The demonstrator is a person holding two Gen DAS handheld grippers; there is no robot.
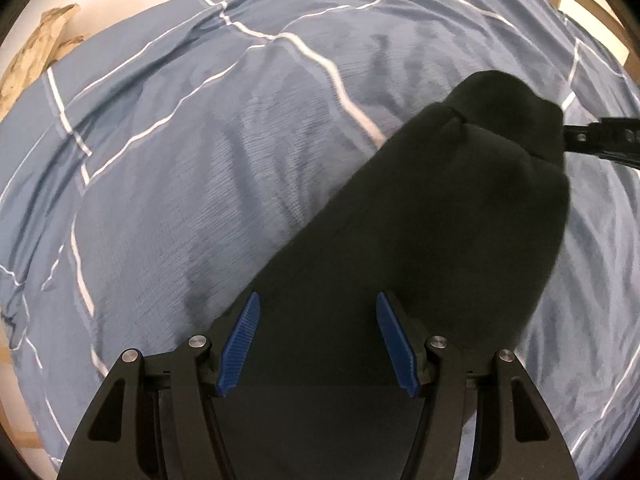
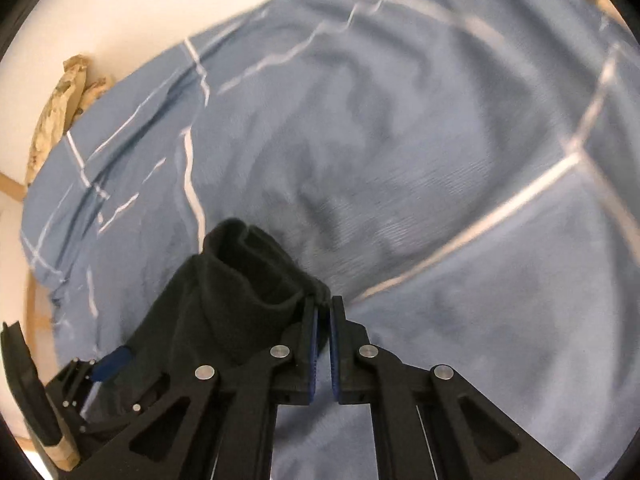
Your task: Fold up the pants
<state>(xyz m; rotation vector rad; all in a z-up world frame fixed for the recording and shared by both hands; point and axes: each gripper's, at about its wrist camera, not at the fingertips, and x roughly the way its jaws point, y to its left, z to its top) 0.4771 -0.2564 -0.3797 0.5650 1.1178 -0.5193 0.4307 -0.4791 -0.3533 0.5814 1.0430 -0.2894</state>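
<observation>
The black pants (image 1: 432, 216) hang bunched above a blue bed cover (image 1: 200, 160). In the left wrist view my left gripper (image 1: 318, 308) has its blue pads wide apart, with black cloth lying between and under them. My right gripper (image 1: 600, 140) reaches in from the right edge and holds the far end of the pants. In the right wrist view my right gripper (image 2: 324, 312) is shut on an edge of the pants (image 2: 240, 288), which sag to the left toward the left gripper (image 2: 100, 372).
The bed cover (image 2: 440, 160) is blue with thin white lines and many wrinkles. A white wall (image 2: 140, 8) stands behind the bed. A tan crumpled object (image 1: 44, 44) lies at the bed's far left edge. A wooden frame (image 1: 592, 12) shows at top right.
</observation>
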